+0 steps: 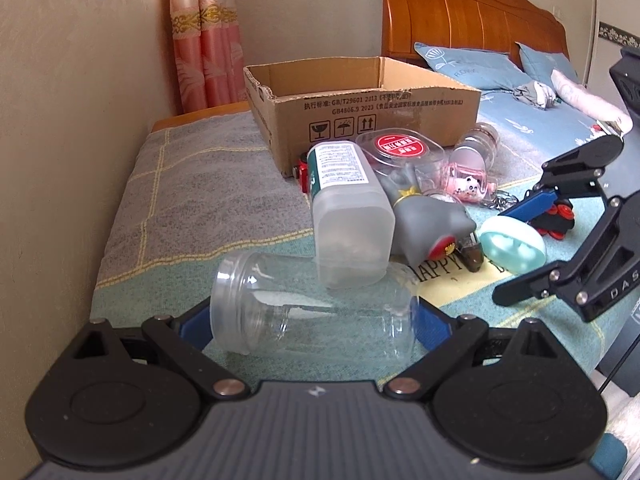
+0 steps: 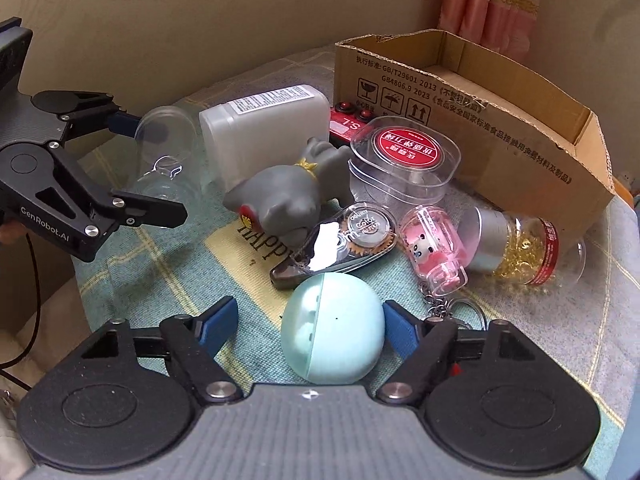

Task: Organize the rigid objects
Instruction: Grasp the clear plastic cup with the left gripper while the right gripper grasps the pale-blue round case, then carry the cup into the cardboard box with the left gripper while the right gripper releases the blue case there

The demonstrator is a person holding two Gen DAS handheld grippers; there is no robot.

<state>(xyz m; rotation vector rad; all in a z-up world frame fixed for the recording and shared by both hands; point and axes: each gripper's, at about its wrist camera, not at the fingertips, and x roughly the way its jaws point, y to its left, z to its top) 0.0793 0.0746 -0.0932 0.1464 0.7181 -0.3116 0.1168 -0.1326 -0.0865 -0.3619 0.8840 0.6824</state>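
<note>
Nearest the person, the right claw (image 2: 306,326) straddles a pale teal egg-shaped capsule (image 2: 333,328); its right pad looks to touch the shell while a gap shows on the left, so I judge nothing is gripped yet. The left claw (image 1: 314,322) stands wide around a clear jar (image 1: 312,312) lying on its side, its blue pads at the jar's 2 ends; whether they press it I cannot tell.

Just beyond, the loose pieces sit heaped together on the checked blanket (image 1: 180,200): a frosted bottle (image 1: 348,208) resting on the jar, a grey toy figure (image 2: 288,192), a correction-tape dispenser (image 2: 344,240), a pink panda keychain (image 2: 434,248) and a clear case with a red label (image 2: 404,160).

Farthest back, the open cardboard box (image 1: 360,96) stands upright beside the heap, probably the bin meant to take them.
</note>
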